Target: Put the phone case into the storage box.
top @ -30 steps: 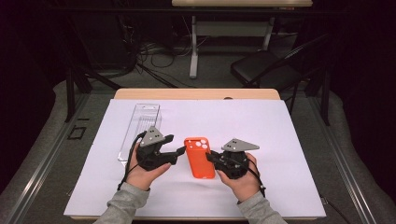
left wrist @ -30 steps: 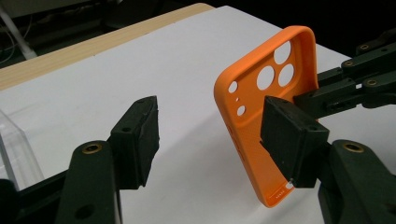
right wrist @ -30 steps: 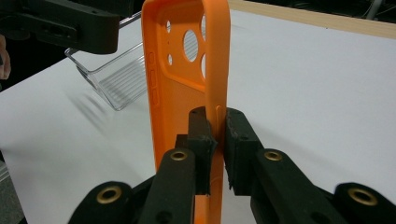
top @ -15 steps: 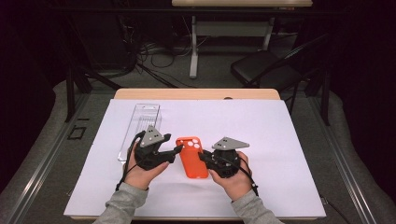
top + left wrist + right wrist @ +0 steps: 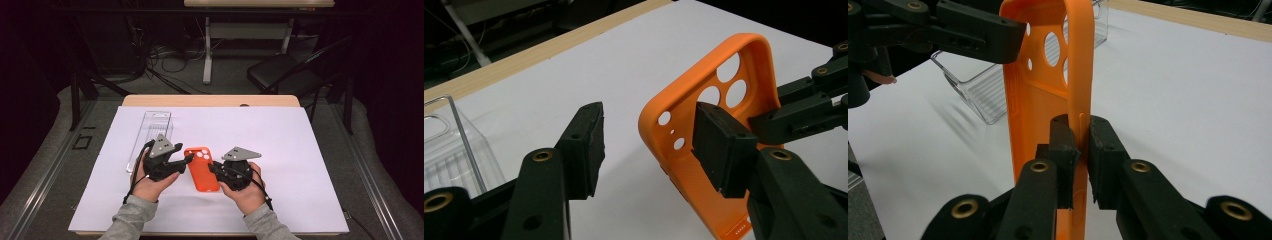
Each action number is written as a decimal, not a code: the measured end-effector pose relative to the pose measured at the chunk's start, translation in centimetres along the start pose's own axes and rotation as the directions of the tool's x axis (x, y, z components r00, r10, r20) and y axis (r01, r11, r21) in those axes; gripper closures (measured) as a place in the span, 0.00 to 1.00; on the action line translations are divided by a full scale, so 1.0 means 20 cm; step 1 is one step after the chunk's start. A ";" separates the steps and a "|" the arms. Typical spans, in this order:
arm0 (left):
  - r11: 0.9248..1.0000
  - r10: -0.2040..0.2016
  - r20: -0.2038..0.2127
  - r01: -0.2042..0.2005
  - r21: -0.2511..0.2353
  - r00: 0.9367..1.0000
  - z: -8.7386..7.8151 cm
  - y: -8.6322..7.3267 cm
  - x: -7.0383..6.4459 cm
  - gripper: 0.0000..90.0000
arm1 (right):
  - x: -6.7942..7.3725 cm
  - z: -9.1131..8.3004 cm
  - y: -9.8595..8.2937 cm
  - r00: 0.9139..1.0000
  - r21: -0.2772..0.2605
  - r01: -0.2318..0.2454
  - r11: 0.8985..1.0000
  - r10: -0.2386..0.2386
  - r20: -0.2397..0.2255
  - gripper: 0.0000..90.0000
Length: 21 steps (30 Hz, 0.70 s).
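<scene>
One orange phone case (image 5: pixel 201 168) sits near the front middle of the white sheet (image 5: pixel 310 150), between two grippers, with bare sheet wide to the right and behind; the right gripper (image 5: pixel 1079 142) is clamped on the case's side wall; the left gripper (image 5: pixel 649 142) stands spread, one pad inside the case; one clear plastic tray (image 5: pixel 151 134) lies just left, its contents unclear.

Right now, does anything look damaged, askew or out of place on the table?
Nothing looks damaged. The orange phone case is tipped up off the white sheet, pinched at one side wall by the right gripper.
</scene>
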<state>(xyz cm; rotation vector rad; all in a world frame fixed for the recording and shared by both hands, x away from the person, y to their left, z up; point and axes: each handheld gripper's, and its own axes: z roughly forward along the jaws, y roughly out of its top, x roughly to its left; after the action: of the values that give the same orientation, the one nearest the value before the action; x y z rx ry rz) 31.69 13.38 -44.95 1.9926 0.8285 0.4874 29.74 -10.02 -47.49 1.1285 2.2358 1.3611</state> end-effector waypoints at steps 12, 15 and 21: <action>1.000 -0.004 0.010 0.004 0.017 1.000 0.00 -0.01 0.00 0.69 | 0.00 0.02 -0.02 1.000 0.007 0.005 1.000 -0.005 -0.006 0.91; 1.000 0.003 0.012 -0.003 0.023 1.000 0.00 -0.01 0.00 0.72 | 0.01 0.02 -0.02 1.000 0.012 0.003 1.000 -0.002 -0.007 0.91; 0.999 0.007 0.023 -0.008 0.040 1.000 0.01 -0.01 -0.01 0.79 | 0.01 0.02 -0.02 1.000 0.010 0.006 1.000 -0.006 -0.016 0.91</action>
<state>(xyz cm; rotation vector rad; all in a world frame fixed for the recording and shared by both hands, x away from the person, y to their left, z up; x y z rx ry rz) 31.66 13.23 -45.23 2.0350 0.8228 0.4550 29.66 -9.77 -48.02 1.1165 2.2578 1.3630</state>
